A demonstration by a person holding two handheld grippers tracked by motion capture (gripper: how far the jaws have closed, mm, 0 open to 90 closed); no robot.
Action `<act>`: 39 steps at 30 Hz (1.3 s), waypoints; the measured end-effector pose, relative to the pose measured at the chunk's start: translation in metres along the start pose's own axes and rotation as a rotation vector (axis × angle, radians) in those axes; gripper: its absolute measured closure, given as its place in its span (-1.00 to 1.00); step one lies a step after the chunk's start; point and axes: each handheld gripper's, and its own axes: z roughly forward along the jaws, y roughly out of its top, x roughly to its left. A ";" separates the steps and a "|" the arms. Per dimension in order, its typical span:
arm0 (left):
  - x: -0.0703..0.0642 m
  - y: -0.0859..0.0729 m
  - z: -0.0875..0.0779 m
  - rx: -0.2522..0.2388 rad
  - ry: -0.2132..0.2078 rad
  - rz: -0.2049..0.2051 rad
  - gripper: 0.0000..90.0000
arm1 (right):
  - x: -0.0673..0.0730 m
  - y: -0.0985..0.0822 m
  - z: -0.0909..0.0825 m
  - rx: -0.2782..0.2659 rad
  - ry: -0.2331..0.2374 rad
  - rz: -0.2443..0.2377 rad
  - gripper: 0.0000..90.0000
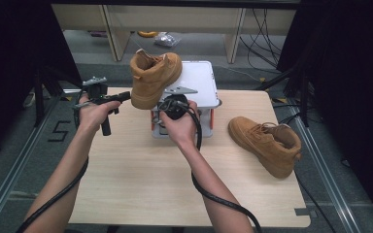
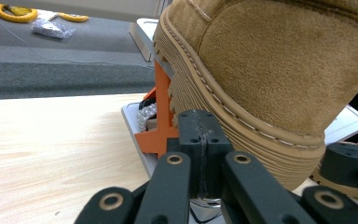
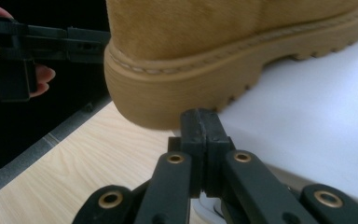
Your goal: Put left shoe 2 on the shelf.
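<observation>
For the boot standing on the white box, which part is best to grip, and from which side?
Probably the open collar at the top of the boot, approached from above. Its rim is thin enough to go between two jaws, while the heel and thick ridged sole look too wide. The boot overhangs the white box, so a sideways push could tip it.

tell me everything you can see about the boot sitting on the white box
The boot is a tan, suede-looking ankle boot with pale stitching along the welt and a ribbed, lugged rubber sole of the same tan. It sits on the white box with its front sole on the lid and its rounded heel hanging past the edge over the wooden table. The collar is open at the top. Both grippers are shut and close to the heel; I cannot tell whether either touches it.
</observation>
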 end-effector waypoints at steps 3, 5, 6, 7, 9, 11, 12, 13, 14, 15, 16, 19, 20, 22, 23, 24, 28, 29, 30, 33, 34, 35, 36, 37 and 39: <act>0.000 0.000 0.000 0.003 0.000 0.000 0.99 | 0.003 0.003 0.006 0.004 -0.001 -0.004 1.00; 0.000 0.001 0.001 0.001 -0.001 -0.001 0.99 | 0.004 0.005 0.008 0.005 -0.005 -0.015 1.00; 0.000 0.001 0.001 0.002 -0.006 -0.006 0.99 | 0.005 0.006 0.008 0.006 -0.009 -0.016 1.00; 0.000 0.001 0.000 0.006 -0.001 -0.003 0.99 | 0.005 0.006 0.007 0.007 -0.013 -0.018 1.00; -0.002 0.001 0.001 0.008 -0.001 0.003 0.99 | 0.004 0.005 0.007 0.004 -0.016 -0.022 1.00; -0.005 0.000 0.002 0.011 -0.011 0.008 0.99 | 0.004 0.006 0.005 0.004 -0.027 -0.014 1.00; -0.007 0.001 0.003 0.016 -0.015 0.015 0.99 | 0.003 0.006 0.004 0.006 -0.039 -0.017 1.00; -0.010 0.001 0.004 0.022 -0.017 0.021 0.99 | 0.001 0.006 0.003 0.004 -0.040 -0.007 1.00; -0.012 0.001 0.005 0.024 -0.022 0.021 0.99 | -0.002 0.005 0.002 0.001 -0.048 -0.006 1.00; -0.014 0.001 0.006 0.025 -0.026 0.022 0.99 | -0.003 0.005 0.000 -0.002 -0.054 -0.002 1.00; -0.017 0.001 0.008 0.028 -0.030 0.028 0.99 | -0.005 0.005 0.000 -0.006 -0.060 0.006 1.00; -0.024 0.001 0.012 0.028 -0.040 0.032 0.99 | -0.013 0.006 -0.004 -0.004 -0.079 0.016 1.00; -0.025 0.001 0.013 0.029 -0.046 0.033 0.99 | -0.015 0.007 -0.005 -0.006 -0.083 0.016 1.00; -0.029 0.001 0.016 0.028 -0.050 0.033 0.99 | -0.019 0.008 -0.007 -0.007 -0.102 0.017 1.00; -0.031 0.001 0.017 0.030 -0.049 0.036 0.99 | -0.021 0.008 -0.008 -0.011 -0.102 0.021 1.00; -0.032 0.002 0.018 0.029 -0.052 0.039 0.99 | -0.022 0.009 -0.008 -0.008 -0.109 0.020 1.00; -0.037 0.002 0.022 0.037 -0.054 0.051 0.99 | -0.028 0.010 -0.009 -0.005 -0.124 0.018 1.00; -0.038 0.002 0.024 0.038 -0.056 0.052 0.99 | -0.029 0.010 -0.009 -0.006 -0.130 0.028 1.00; -0.039 0.001 0.024 0.038 -0.057 0.050 0.99 | -0.030 0.010 -0.009 -0.005 -0.136 0.027 1.00; -0.042 0.000 0.028 0.036 -0.061 0.051 0.99 | -0.033 0.009 -0.009 -0.004 -0.149 0.028 1.00; -0.042 0.000 0.028 0.037 -0.065 0.055 0.99 | -0.034 0.009 -0.009 -0.003 -0.155 0.027 1.00; -0.042 -0.001 0.029 0.045 -0.059 0.057 0.99 | -0.035 0.009 -0.009 -0.003 -0.155 0.026 1.00; -0.042 -0.001 0.029 0.047 -0.058 0.055 0.99 | -0.036 0.009 -0.009 0.002 -0.159 0.023 1.00; -0.042 -0.001 0.030 0.048 -0.058 0.054 0.99 | -0.036 0.008 -0.009 0.002 -0.157 0.027 1.00; -0.041 -0.002 0.030 0.047 -0.057 0.053 0.99 | -0.036 0.008 -0.008 0.007 -0.157 0.022 1.00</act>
